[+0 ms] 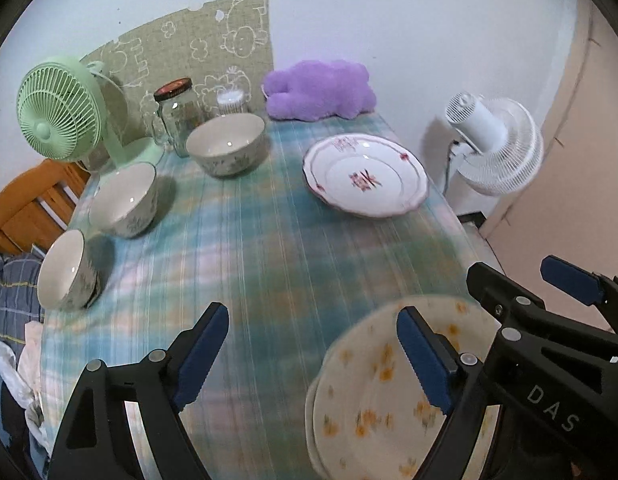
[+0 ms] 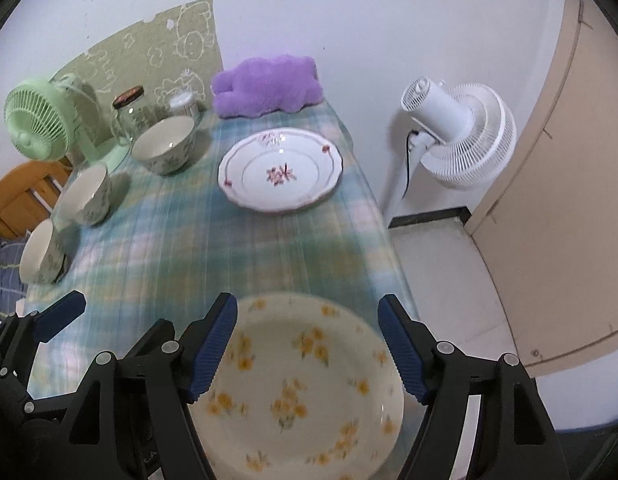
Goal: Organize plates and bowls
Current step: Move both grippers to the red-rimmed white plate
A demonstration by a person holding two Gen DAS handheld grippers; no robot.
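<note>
A cream plate with yellow flowers (image 2: 301,388) lies at the near edge of the table, on top of another plate whose rim shows in the left wrist view (image 1: 311,412). My right gripper (image 2: 309,352) is open above it, one finger on each side. My left gripper (image 1: 313,356) is open over the cloth, just left of the yellow-flowered plate (image 1: 369,400). A white plate with red flowers (image 1: 365,174) (image 2: 281,170) lies far right. Three bowls, large (image 1: 227,142), middle (image 1: 125,196) and small (image 1: 67,268), stand in a row on the left.
The table wears a blue-green checked cloth (image 1: 249,260). At the back stand a green fan (image 1: 57,112), a glass jar (image 1: 177,112) and a purple plush toy (image 1: 319,90). A white floor fan (image 2: 457,136) stands right of the table, a wooden chair (image 1: 29,204) to its left.
</note>
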